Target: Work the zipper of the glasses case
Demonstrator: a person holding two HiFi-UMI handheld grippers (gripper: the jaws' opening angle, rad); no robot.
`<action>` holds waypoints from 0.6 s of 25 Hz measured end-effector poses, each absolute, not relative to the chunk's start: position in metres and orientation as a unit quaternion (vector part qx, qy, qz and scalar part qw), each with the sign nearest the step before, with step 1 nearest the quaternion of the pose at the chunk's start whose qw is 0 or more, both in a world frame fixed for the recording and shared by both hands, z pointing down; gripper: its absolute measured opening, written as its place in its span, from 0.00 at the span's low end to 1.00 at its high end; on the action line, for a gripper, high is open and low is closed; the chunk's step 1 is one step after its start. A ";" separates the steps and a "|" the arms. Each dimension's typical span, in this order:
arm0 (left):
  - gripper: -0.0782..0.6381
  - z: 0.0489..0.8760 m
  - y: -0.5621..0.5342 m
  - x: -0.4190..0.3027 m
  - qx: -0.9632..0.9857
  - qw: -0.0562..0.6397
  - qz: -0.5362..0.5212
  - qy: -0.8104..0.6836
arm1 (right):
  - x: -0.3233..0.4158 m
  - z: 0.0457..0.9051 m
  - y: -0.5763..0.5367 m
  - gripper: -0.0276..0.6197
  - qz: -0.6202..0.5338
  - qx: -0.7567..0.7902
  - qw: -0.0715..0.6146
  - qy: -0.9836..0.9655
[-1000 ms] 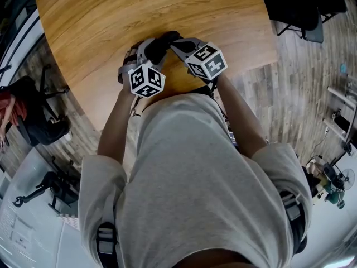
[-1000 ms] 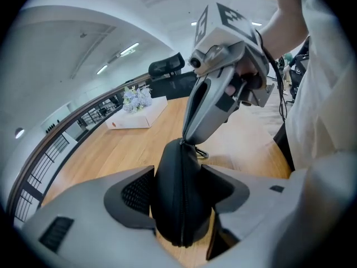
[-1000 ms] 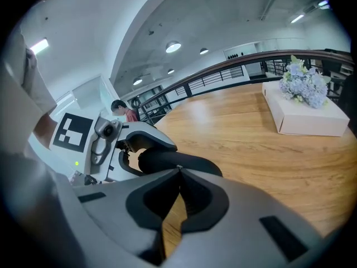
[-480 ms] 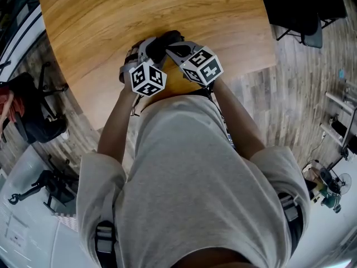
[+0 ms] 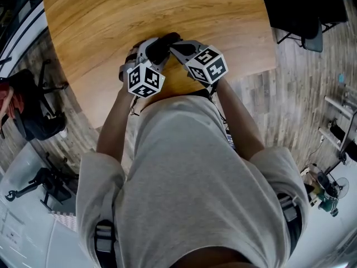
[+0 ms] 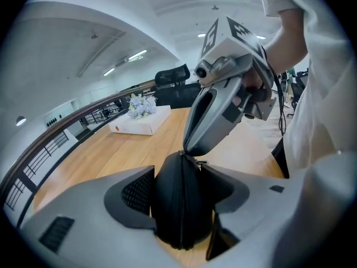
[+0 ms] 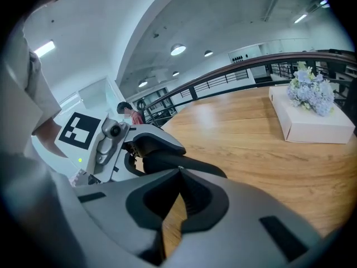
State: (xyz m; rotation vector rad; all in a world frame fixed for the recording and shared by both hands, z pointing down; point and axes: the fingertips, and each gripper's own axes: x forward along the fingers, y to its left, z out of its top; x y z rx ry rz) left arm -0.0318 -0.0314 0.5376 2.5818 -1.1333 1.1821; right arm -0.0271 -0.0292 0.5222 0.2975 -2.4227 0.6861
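The left gripper's [image 6: 181, 191] jaws clamped the black glasses case [image 6: 179, 219] over the counter [image 7: 251, 144]. The right gripper's [image 7: 178, 171] jaws were pressed together, tips touching the case's zipper end.

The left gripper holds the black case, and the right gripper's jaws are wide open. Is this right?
Not quite: the right gripper has its jaws shut, as the right gripper view shows. The left gripper does hold the case.

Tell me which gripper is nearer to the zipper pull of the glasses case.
Right. The right gripper has its shut tips at the zipper pull, on the glasses case's far end. The left gripper clamps the case's sides, away from the pull.
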 end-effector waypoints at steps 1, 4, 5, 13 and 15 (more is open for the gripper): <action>0.49 0.539 -0.032 -0.033 0.841 0.042 0.391 -0.372 | -0.030 0.521 -0.027 0.08 0.256 0.108 0.300 -0.912; 0.49 0.540 -0.034 -0.034 0.834 0.040 0.398 -0.379 | -0.041 0.514 -0.017 0.08 0.241 0.092 0.305 -0.917; 0.49 0.541 -0.035 -0.034 0.834 0.040 0.398 -0.381 | -0.044 0.512 -0.015 0.08 0.237 0.088 0.305 -0.918; 0.49 0.533 -0.037 -0.031 0.844 0.034 0.366 -0.391 | -0.039 0.506 -0.020 0.08 0.242 0.092 0.289 -0.921; 0.49 0.529 -0.036 -0.033 0.845 0.028 0.354 -0.400 | -0.037 0.503 -0.021 0.08 0.244 0.090 0.285 -0.922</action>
